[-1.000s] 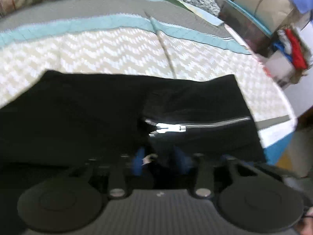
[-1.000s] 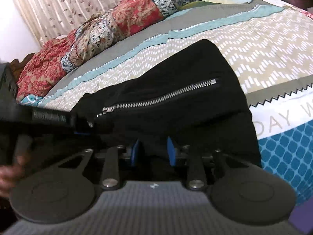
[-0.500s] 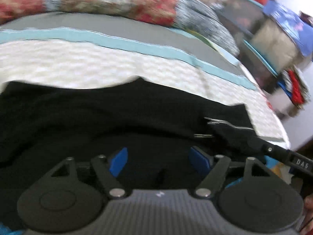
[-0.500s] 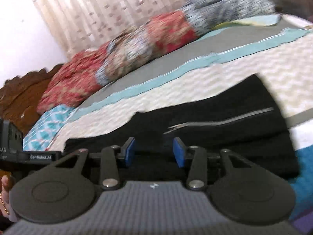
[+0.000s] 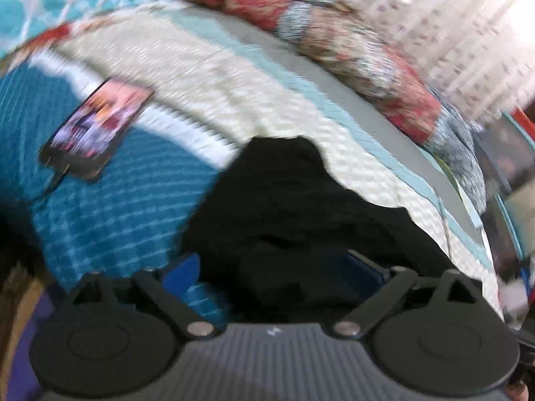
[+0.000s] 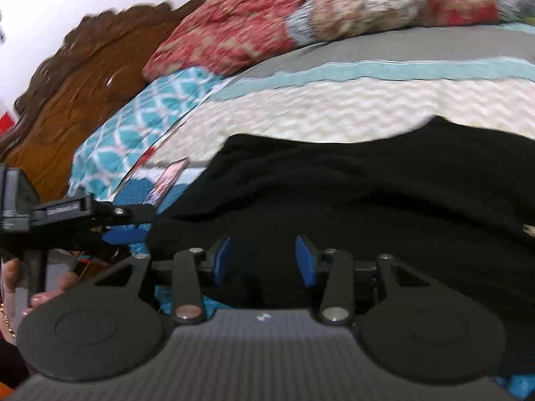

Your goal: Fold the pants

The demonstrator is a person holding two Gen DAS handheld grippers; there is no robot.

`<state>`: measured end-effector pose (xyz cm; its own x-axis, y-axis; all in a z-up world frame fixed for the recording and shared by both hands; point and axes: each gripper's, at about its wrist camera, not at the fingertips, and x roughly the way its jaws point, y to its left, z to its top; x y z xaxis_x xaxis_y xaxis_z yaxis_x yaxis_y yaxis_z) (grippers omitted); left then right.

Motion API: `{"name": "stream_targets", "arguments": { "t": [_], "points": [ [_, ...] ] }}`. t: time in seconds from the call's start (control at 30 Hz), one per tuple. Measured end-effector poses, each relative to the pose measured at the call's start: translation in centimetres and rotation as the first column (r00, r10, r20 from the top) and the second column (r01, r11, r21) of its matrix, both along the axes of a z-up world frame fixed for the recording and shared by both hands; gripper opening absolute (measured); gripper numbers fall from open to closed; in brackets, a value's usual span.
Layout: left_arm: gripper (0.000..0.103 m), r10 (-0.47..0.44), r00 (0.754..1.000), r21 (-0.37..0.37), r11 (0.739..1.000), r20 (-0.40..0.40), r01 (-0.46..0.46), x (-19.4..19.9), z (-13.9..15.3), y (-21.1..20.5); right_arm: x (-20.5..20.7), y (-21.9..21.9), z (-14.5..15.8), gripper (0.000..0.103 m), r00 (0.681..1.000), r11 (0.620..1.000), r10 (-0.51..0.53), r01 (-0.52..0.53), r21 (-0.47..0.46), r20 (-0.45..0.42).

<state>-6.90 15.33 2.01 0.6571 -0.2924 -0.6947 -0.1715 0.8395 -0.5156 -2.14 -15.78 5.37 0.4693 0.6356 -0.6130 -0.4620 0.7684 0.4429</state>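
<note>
The black pants [image 5: 301, 207] lie in a folded heap on the patterned bedspread [image 5: 214, 80]. My left gripper [image 5: 274, 267] is open, its blue pads wide apart at the near left end of the pants. My right gripper [image 6: 264, 260] is open over the near edge of the pants [image 6: 351, 193]. The left gripper [image 6: 120, 234] shows at the left of the right wrist view, open beside the pants' left end. Both views are motion-blurred.
A phone [image 5: 97, 130] with a lit screen and a cable lies on the teal part of the bedspread, left of the pants. Red patterned pillows [image 6: 267, 30] line the far side. A carved wooden headboard [image 6: 77, 90] stands at the left.
Both grippers have let go of the pants and opened. Both have swung left toward the head of the bed; the zipper end has left the view.
</note>
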Motion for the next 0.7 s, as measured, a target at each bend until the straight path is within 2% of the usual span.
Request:
{"name": "stream_targets", "arguments": {
  "t": [0.13,0.17,0.23,0.27,0.3,0.37,0.43,0.5,0.6,0.7],
  "points": [
    [0.095,0.006,0.999,-0.13,0.991,-0.05,-0.012,0.9,-2.5,1.4,0.6,3.6,-0.5,0.046,0.998,0.997,0.068,-0.068,-0.022,-0.01],
    [0.096,0.006,0.999,-0.14,0.99,-0.05,-0.012,1.2,-2.9,1.3,1.0,4.3,-1.1,0.045,0.997,0.997,0.076,-0.076,-0.016,-0.035],
    [0.089,0.012,0.999,-0.123,0.992,-0.044,-0.017,1.9,-3.3,0.6,1.9,5.5,-3.0,0.045,0.99,0.996,0.081,-0.083,-0.016,-0.114],
    [0.077,0.012,0.999,-0.088,0.996,-0.04,-0.016,2.1,-3.3,0.1,2.4,6.1,-4.3,0.044,0.985,0.996,0.075,-0.083,-0.044,-0.158],
    [0.059,0.013,0.999,-0.039,0.999,-0.04,-0.014,2.3,-3.2,-0.3,2.9,6.5,-5.8,0.043,0.978,0.994,0.06,-0.076,-0.076,-0.199],
    [0.049,0.011,0.999,0.041,0.999,-0.046,-0.009,2.2,-3.1,-0.6,3.2,6.2,-6.3,0.043,0.979,0.998,0.043,-0.052,-0.039,-0.2],
    [0.047,0.004,0.999,0.033,0.999,-0.04,-0.003,1.8,-3.2,-0.3,3.5,5.9,-5.7,0.043,0.973,0.999,0.034,-0.043,-0.033,-0.228],
    [0.048,0.006,0.999,0.016,1.0,-0.043,-0.005,1.3,-3.1,0.2,3.3,5.8,-5.0,0.044,0.976,0.998,0.04,-0.049,-0.037,-0.215],
    [0.053,0.023,0.999,-0.037,0.999,-0.049,-0.025,0.2,-2.4,1.1,2.4,3.8,-3.4,0.045,0.988,1.0,0.018,-0.021,-0.018,-0.154],
    [0.056,0.051,0.999,-0.063,0.997,-0.016,-0.052,-1.0,-1.4,1.8,1.8,0.3,-1.6,0.047,0.994,0.998,-0.059,0.059,0.002,-0.094]
  ]
}}
